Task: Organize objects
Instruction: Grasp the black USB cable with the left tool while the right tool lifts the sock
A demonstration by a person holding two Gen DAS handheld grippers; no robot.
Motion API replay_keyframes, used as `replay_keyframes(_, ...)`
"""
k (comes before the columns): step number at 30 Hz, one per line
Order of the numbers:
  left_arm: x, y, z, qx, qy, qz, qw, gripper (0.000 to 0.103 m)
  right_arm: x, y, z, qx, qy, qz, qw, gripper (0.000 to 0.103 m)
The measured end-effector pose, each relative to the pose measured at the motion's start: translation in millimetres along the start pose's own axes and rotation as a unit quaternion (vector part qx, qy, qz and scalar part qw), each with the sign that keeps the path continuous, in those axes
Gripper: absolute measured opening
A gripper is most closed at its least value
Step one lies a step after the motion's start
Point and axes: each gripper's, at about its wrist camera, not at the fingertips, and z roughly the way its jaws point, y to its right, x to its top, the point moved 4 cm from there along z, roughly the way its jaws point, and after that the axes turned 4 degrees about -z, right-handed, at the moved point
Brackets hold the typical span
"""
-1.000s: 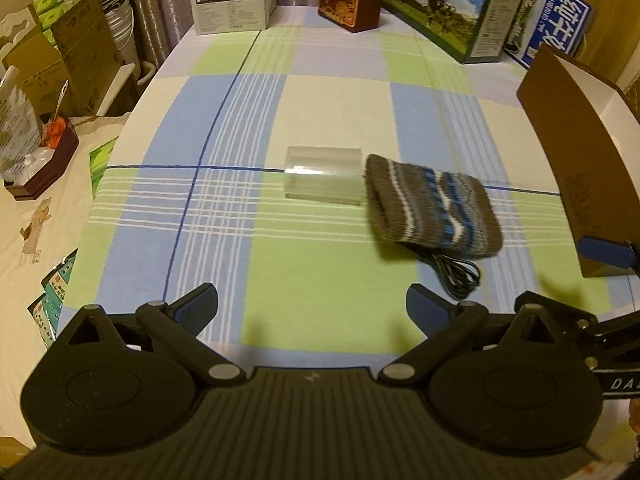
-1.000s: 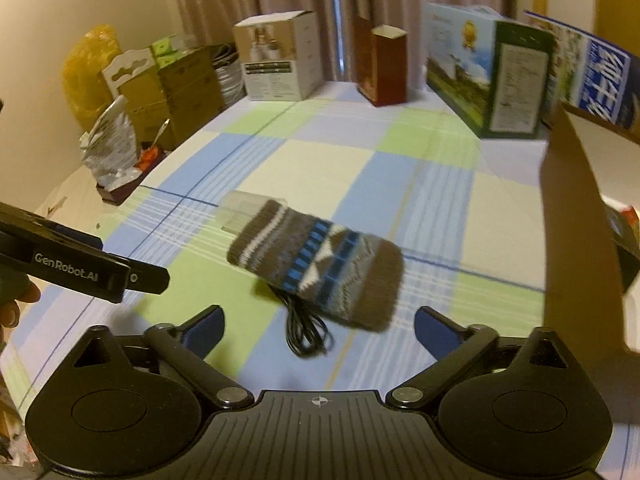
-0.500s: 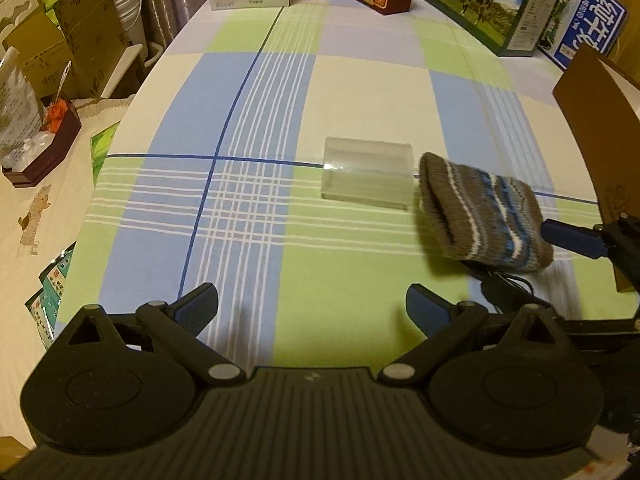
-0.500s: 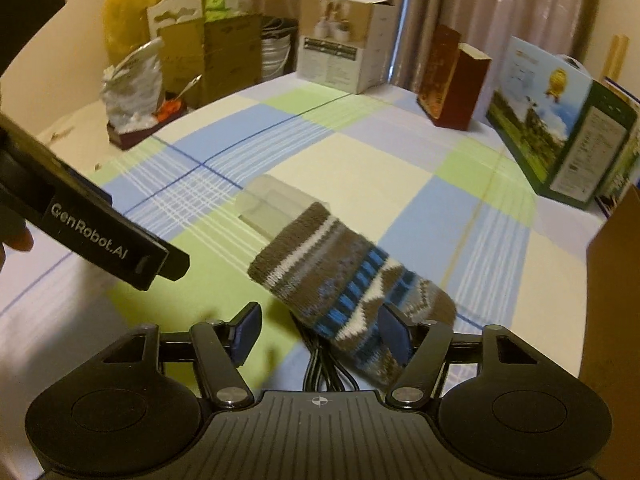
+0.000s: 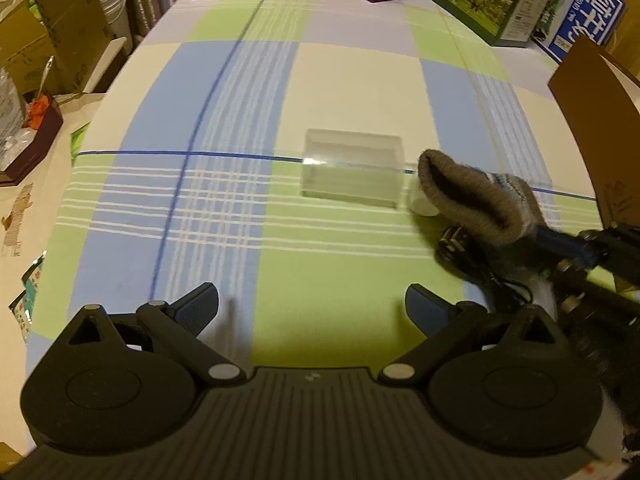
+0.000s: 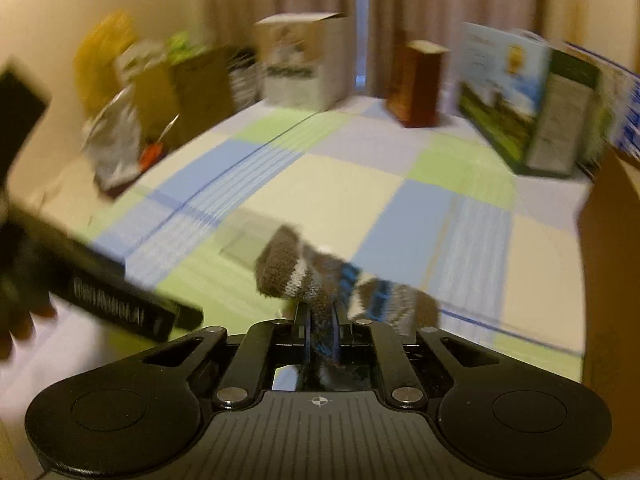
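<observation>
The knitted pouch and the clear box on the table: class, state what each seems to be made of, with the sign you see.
Knitted pouch: yarn, probably wool or acrylic, matte and fuzzy; ribbed stitches and woven stripes show, and it folds in the right gripper.
Clear box: likely transparent plastic, glossy; the tablecloth shows through and an edge glints.

My right gripper (image 6: 320,322) is clamped tight on the knitted pouch (image 5: 476,196), fingers nearly meeting, lifted off the table at the right. My left gripper (image 5: 312,306) hangs near, fingers spread wide, holding nothing.
</observation>
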Motion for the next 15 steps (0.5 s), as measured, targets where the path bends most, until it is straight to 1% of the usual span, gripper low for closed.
replay_keyframes(3,0,13,2,-0.015,-0.001,0.008,0.9999,0.098,5,20,-17,-0.023,0.018,0.041,0.999,0.006)
replay_keyframes(7,2,39,7,-0.036,-0.007,0.021,0.9991,0.098,8,46,-37,-0.046,0.032,0.093,0.994,0.006)
replay_keyframes(13,5,76,19,-0.051,-0.019,0.026,0.9982,0.098,1,71,-62,-0.08,0.035,0.124,0.988,0.006)
replay_keyframes(15,6,85,25,-0.052,-0.019,0.027,0.9981,0.094,-3,76,-68,-0.081,0.033,0.136,0.987,0.006)
